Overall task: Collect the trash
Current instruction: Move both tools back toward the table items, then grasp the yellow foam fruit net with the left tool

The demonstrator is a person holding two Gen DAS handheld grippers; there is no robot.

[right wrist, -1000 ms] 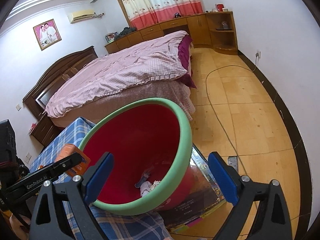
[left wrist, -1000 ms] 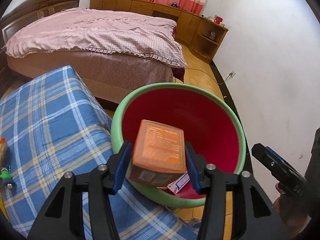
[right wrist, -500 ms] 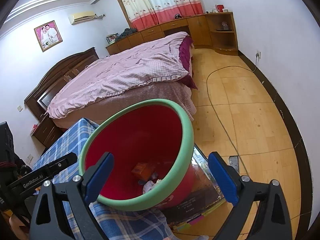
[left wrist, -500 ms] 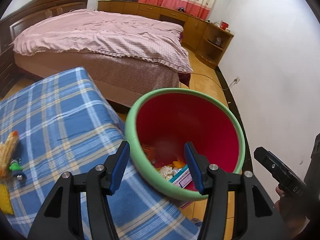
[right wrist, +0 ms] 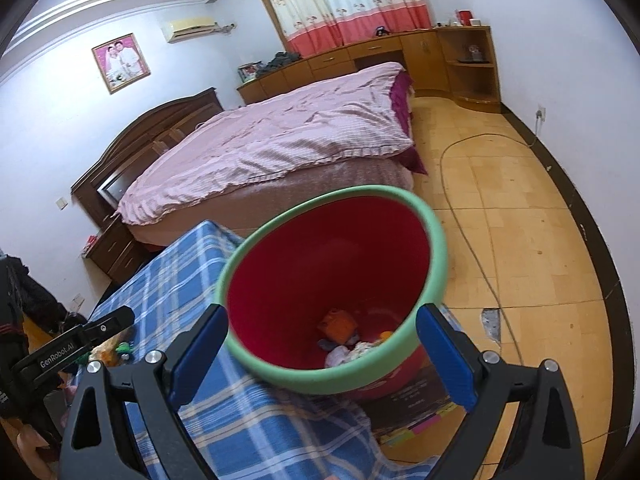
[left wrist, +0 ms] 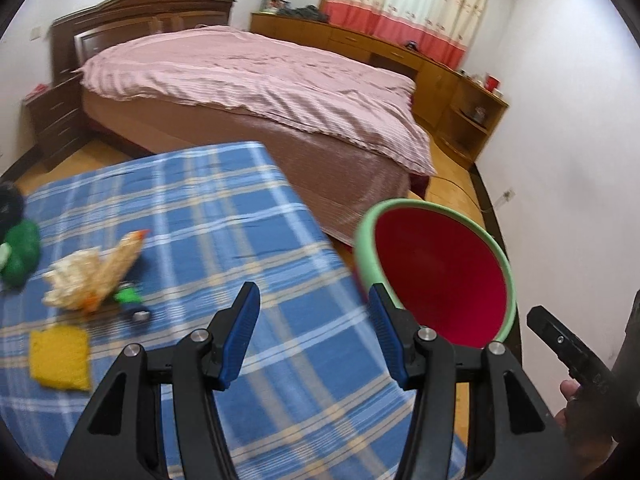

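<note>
My left gripper [left wrist: 313, 294] is open and empty, hovering over the blue plaid tablecloth [left wrist: 192, 216]. To its left on the cloth lie a crumpled cream wrapper [left wrist: 90, 278], a small green item [left wrist: 129, 295] and a flat yellow square [left wrist: 60, 354]. The red bin with a green rim [left wrist: 434, 268] stands off the table's right edge. In the right wrist view my right gripper [right wrist: 322, 312] is open wide in front of the bin [right wrist: 332, 264], not touching it. An orange box [right wrist: 338, 324] and crumpled white paper [right wrist: 352, 354] lie at the bin's bottom.
A green and black bundle [left wrist: 18, 250] sits at the table's far left. A bed with a pink cover [right wrist: 272, 140] stands behind table and bin. Wooden cabinets [right wrist: 448, 60] line the far wall. A cable [right wrist: 472, 248] runs across the tiled floor.
The left gripper let go of the orange box, which dropped into the bin, and has since swung left over the table. The right gripper shifted slightly and stays open.
</note>
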